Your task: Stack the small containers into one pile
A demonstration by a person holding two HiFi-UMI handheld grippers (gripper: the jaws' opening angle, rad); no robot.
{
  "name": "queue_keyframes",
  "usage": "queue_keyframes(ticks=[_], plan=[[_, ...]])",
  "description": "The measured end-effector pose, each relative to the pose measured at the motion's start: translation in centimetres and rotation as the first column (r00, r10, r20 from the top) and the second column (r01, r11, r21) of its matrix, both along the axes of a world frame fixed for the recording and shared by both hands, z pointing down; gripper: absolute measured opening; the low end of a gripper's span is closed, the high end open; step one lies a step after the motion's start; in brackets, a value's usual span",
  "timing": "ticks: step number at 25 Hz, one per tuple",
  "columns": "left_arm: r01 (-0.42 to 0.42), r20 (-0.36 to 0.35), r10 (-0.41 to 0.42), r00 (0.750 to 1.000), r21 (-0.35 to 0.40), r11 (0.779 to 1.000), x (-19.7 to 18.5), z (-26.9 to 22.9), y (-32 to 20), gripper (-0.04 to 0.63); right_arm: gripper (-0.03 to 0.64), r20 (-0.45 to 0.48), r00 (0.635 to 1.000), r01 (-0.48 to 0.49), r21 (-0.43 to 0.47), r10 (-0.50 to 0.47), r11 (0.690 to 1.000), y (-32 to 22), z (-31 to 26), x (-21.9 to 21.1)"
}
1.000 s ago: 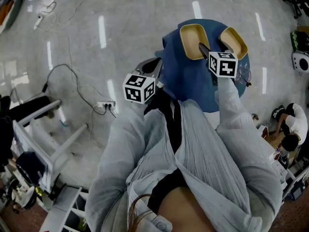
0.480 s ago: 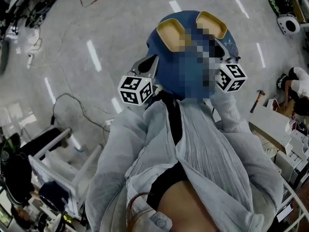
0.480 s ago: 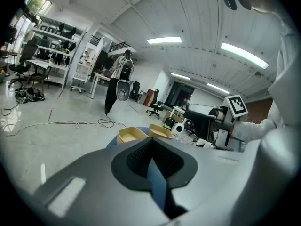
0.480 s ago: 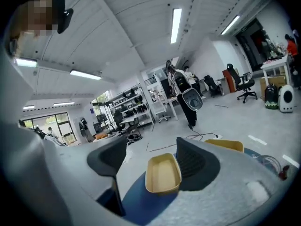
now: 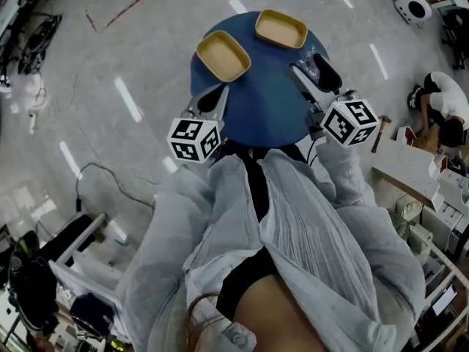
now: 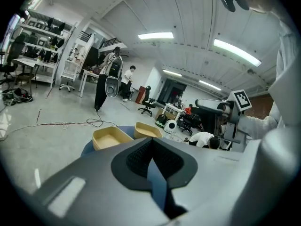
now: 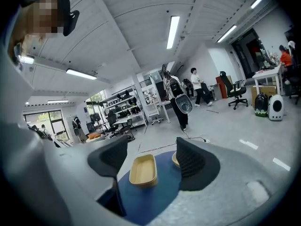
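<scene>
Two tan shallow containers stand apart on the far half of a round blue table: one at the left, the other further back and to the right. My left gripper hangs at the table's near left edge, shut and empty. In the left gripper view both containers lie beyond its closed tips. My right gripper hovers over the table's right edge, its jaws closing with nothing between them. The right gripper view shows one container ahead through the gap of the right gripper, the other partly behind the right pad.
A person crouches on the floor at the right near white boxes. Cables trail over the grey floor at the left. White frames and racks stand at the lower left. A standing person shows far off in both gripper views.
My right gripper has drawn back from between the two containers to the table's right edge. The head camera has swung, so the table sits higher and further left. The containers stand apart.
</scene>
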State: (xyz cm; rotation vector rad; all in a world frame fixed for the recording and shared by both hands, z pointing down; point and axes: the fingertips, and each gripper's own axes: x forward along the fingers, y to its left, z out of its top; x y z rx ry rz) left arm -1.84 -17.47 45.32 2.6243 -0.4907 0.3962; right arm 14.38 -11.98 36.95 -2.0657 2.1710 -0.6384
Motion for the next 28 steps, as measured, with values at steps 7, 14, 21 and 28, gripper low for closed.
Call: queue_keyframes(ticks=[7, 14, 21, 28], plan=[[0.059, -0.011, -0.060, 0.998, -0.019, 0.998, 4.9, -0.2, 0.1, 0.012, 0.316, -0.046, 0.995, 0.084, -0.046, -0.086, 0.995, -0.6, -1.7, 7.3], [0.120, 0.011, -0.119, 0.993, -0.029, 0.992, 9.0, 0.8, 0.9, 0.012, 0.316, -0.092, 0.967, 0.221, -0.154, -0.237, 0.963, -2.8, 0.4, 12.8], [0.180, 0.042, -0.179, 0.983, -0.028, 0.983, 12.0, 1.8, 0.3, 0.012, 0.305, -0.106, 0.922, 0.333, -0.280, -0.373, 0.900, -6.3, 5.0, 16.6], [0.247, 0.101, -0.241, 0.965, -0.048, 0.968, 13.1, 4.8, -0.7, 0.012, 0.290, -0.100, 0.854, 0.427, -0.426, -0.510, 0.798, -10.2, 12.1, 17.5]])
